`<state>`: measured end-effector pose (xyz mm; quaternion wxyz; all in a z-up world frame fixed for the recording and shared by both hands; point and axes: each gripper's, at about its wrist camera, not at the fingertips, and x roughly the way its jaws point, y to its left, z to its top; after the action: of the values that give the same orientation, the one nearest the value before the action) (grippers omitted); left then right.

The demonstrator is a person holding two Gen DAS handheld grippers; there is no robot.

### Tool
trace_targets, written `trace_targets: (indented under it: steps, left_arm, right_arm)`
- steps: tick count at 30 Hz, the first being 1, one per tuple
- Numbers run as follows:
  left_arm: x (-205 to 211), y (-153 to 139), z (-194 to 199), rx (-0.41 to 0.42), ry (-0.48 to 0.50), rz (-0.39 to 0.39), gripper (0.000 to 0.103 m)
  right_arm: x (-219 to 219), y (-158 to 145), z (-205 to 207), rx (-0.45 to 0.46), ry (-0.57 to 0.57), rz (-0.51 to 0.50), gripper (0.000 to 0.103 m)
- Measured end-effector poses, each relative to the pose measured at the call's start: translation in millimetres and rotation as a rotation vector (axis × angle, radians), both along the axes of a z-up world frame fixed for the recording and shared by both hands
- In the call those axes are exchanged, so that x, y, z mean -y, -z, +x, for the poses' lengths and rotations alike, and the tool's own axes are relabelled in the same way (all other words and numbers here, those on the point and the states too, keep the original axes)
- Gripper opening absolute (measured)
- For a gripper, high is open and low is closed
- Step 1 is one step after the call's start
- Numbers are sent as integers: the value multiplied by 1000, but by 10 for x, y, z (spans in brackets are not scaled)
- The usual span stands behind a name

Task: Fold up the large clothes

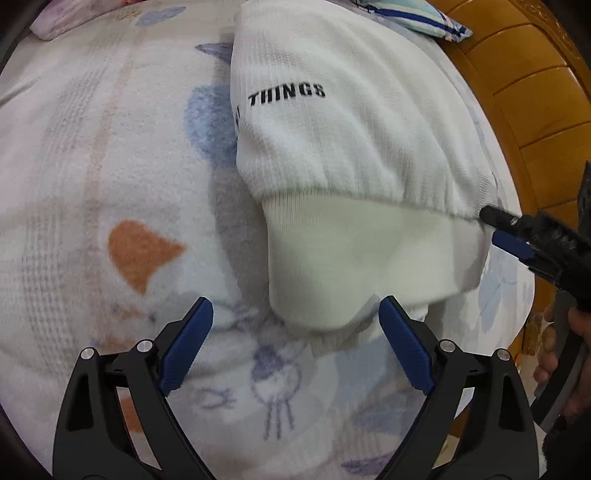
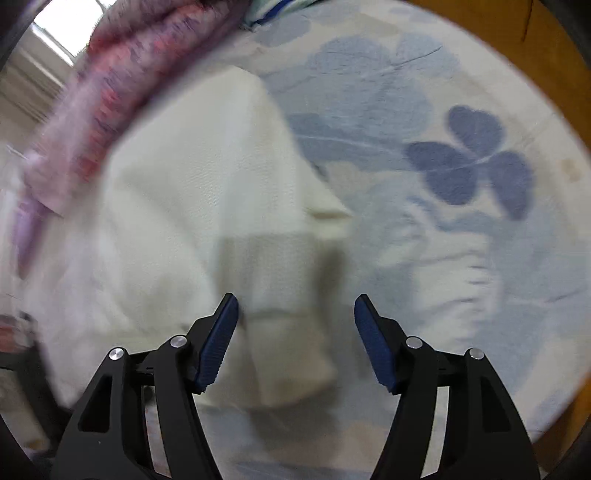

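Observation:
A white knit sweater (image 1: 351,129) printed with "THINGS" lies folded on the bed, its ribbed hem (image 1: 351,251) towards me. My left gripper (image 1: 295,306) points down over the hem's near left corner, open, with the cloth below and between its blue pads (image 1: 188,350) and neither pad pressing on it. My right gripper (image 1: 496,229) sits at the hem's right end. In the blurred right wrist view the right gripper (image 2: 297,299) is open too. A ribbed strip of the sweater (image 2: 288,332) lies between its fingers (image 2: 218,339) without touching them.
The bed is covered by a fleecy sheet (image 1: 110,166) with blue and orange flower prints. A wooden bed frame (image 1: 535,92) runs along the right, and a striped pillow (image 1: 417,18) lies at the top. A pink blanket (image 2: 129,74) is bunched behind the sweater. A hand (image 1: 557,350) holds the right gripper.

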<state>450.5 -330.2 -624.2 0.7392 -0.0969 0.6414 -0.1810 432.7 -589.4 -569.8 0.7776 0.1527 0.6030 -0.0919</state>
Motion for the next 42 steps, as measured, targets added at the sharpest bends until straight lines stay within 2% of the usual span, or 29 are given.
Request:
trace_targets:
  steps: [2, 6, 10, 14, 18, 20, 22, 24, 27, 34, 36, 42]
  left_arm:
    - [-53, -25, -46, -6, -20, -8, 91]
    - [-174, -93, -96, -23, -68, 3, 91]
    - [-334, -236, -77, -8, -97, 38, 91]
    - [-507, -505, -9, 17, -141, 73, 93]
    - [-575, -835, -11, 76, -134, 144, 95]
    - [-606, -1051, -38, 114, -129, 166, 96]
    - [-676, -1259, -57, 139, -128, 182, 96]
    - [-714, -1458, -109, 162, -134, 175, 97]
    - [-811, -1735, -181, 202, -140, 188, 97]
    - [-1135, -2512, -503, 314, -162, 181, 97]
    - [-1209, -2677, -601, 336, -158, 188, 97]
    - [-1629, -3280, -1031, 415, -170, 158, 98]
  right_arm:
    - [25, 191, -16, -59, -3, -1, 61]
    - [82, 543, -12, -121, 4, 22, 61]
    - [15, 434, -17, -102, -2, 3, 61]
    - [-202, 40, -74, -50, -44, -44, 61]
    - [-580, -416, -124, 3, -115, -76, 62]
    - [-801, -649, -166, 41, -158, -59, 62]
    - [-938, -838, -232, 62, -185, -49, 67]
    - [-1137, -1066, -267, 88, -208, -35, 78]
    - [-1346, -1318, -326, 107, -220, -37, 88]
    - [-1867, -2031, -608, 196, -265, -65, 91]
    - [-2016, -2183, -700, 215, -278, -77, 95]
    - [-2583, -2732, -1123, 293, -293, -99, 95]
